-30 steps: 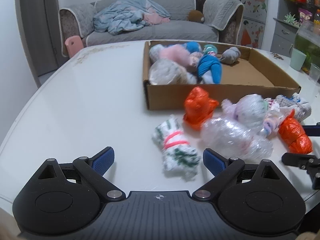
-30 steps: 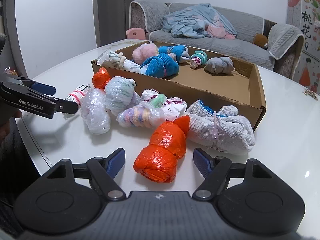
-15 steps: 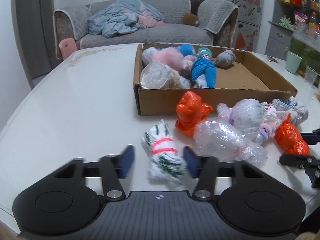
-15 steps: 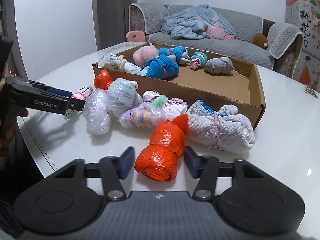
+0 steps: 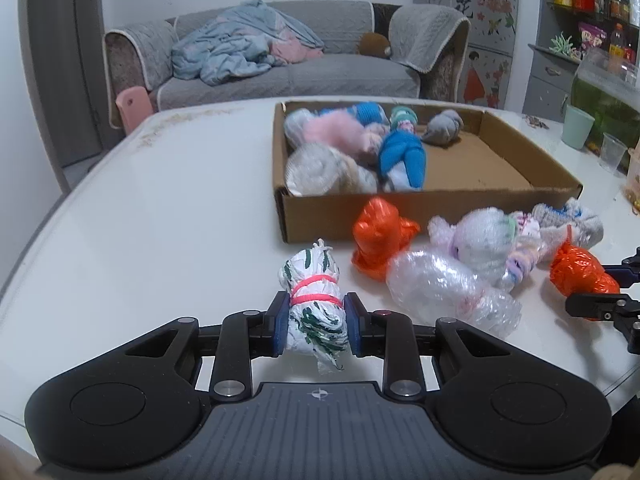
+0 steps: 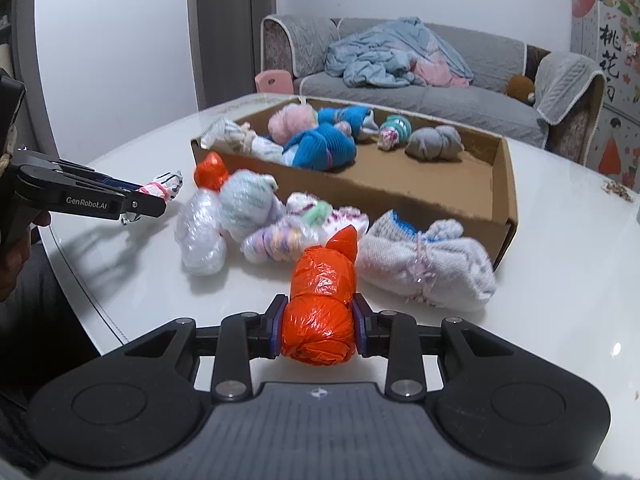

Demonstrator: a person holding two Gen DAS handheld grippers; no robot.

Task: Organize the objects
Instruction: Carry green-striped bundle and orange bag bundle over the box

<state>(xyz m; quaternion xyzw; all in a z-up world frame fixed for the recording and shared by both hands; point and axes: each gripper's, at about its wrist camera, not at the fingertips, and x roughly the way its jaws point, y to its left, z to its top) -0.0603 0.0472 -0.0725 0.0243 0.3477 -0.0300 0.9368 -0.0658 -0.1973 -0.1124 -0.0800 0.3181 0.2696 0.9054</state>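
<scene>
Boxed: several bundles in shallow brown cardboard box (image 5: 552, 184) | left claw (image 5: 316, 322) clamps white green-patterned bundle with pink band (image 5: 314, 304) | right claw (image 6: 318, 326) clamps orange plastic-wrapped bundle (image 6: 320, 304) | left: several bundles on white bench (image 5: 160, 240)

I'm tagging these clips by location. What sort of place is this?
Most likely a home living room: a grey sofa with a crumpled blanket behind a white table, and shelves of snacks by the wall.

A grey sofa (image 5: 280, 72) stands behind the white surface (image 5: 160, 216), with a crumpled light-blue blanket (image 5: 240, 48) heaped on its seat and a brown plush toy (image 5: 374, 45) near its right arm. A pink chair back (image 5: 132, 104) shows at the surface's far edge. A pale green cup (image 5: 577, 126) and a clear cup (image 5: 612, 155) stand at the right.
</scene>
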